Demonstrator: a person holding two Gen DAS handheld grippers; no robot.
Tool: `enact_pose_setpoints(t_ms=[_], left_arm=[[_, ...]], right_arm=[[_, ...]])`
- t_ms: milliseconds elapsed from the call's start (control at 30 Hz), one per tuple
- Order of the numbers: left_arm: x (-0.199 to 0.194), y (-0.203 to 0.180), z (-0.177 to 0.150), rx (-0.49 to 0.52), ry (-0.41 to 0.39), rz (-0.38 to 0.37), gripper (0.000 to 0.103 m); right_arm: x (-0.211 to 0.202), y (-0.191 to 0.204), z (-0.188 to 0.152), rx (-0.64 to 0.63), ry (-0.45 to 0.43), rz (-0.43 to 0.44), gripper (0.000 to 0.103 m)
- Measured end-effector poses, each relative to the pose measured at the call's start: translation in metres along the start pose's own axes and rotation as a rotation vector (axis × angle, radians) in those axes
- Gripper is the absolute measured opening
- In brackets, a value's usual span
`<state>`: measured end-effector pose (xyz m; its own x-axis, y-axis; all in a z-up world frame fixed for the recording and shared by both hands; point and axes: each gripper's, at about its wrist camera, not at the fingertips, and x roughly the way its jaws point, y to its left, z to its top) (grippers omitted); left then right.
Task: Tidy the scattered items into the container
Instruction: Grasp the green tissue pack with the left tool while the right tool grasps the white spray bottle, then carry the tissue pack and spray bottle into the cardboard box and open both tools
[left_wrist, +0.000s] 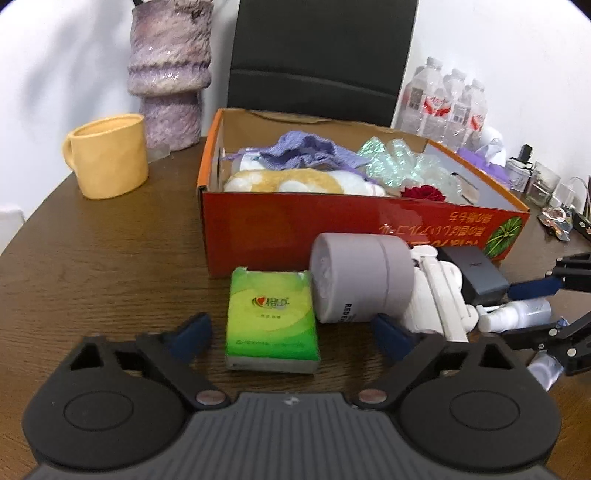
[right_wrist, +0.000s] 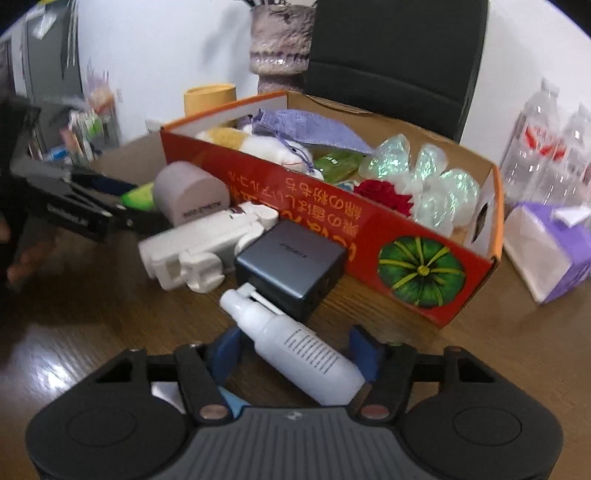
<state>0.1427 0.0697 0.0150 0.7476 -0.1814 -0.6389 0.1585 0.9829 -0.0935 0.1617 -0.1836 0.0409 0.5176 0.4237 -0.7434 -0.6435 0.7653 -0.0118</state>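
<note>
Wood grain, printed card, plastic and fluff.
Bench (left_wrist: 110, 266) of dark brown wood-look grain with a soft sheen; box (left_wrist: 332, 236) of glossy red printed cardboard, raw brown inside. Tissue pack (left_wrist: 271, 321) in shiny green film; roll (left_wrist: 362, 277) matt grey; charger (right_wrist: 291, 264) smooth dark plastic, satin; spray bottle (right_wrist: 295, 347) smooth white plastic; white holder (right_wrist: 207, 254) matt plastic. Mug (left_wrist: 110, 158) matt yellow glaze. Vase (left_wrist: 170, 74) with rough, mottled purple surface. Inside box: lilac cloth pouch (left_wrist: 306, 151), iridescent crinkled wrap (left_wrist: 391, 162).
</note>
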Motion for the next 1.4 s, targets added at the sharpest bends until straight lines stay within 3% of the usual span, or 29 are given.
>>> enact_pose_setpoints(t_ms=[33,100,200,333,567,767,900,1167,1300,1400], left_arm=[[-0.001,-0.004,-0.001,0.017,0.0,0.02,0.061],[-0.005,-0.01,-0.004,0.031,0.0,0.058,0.051],[-0.015,-0.013,-0.01,-0.006,-0.002,0.075,0.051],[-0.036,-0.016,-0.015,-0.065,-0.026,0.078,0.049],[-0.087,-0.036,-0.008,-0.054,-0.125,0.035,0.049],[-0.083,-0.062,0.027,-0.024,-0.175,0.004,0.049],[-0.066,-0.075,0.061,0.01,-0.201,-0.024,0.049],[0.0,-0.092,0.123,0.025,-0.137,-0.003,0.049],[0.043,-0.096,0.137,0.02,-0.02,-0.053,0.05],[0.07,-0.098,0.145,0.025,0.031,-0.026,0.05]], right_arm=[[-0.003,0.002,-0.002,0.008,0.001,-0.001,0.048],[-0.008,0.007,-0.007,0.028,0.005,-0.019,0.045],[-0.016,0.014,-0.012,0.075,0.003,-0.06,0.034],[-0.03,0.014,-0.016,0.156,-0.049,-0.088,0.034],[-0.063,0.012,-0.013,0.259,-0.187,-0.084,0.033],[-0.076,-0.002,0.007,0.358,-0.286,-0.083,0.033],[-0.081,-0.014,0.036,0.357,-0.328,-0.12,0.033],[-0.06,-0.063,0.095,0.354,-0.247,-0.184,0.033],[-0.033,-0.083,0.115,0.329,-0.127,-0.187,0.033],[-0.006,-0.094,0.126,0.307,0.0,-0.187,0.033]])
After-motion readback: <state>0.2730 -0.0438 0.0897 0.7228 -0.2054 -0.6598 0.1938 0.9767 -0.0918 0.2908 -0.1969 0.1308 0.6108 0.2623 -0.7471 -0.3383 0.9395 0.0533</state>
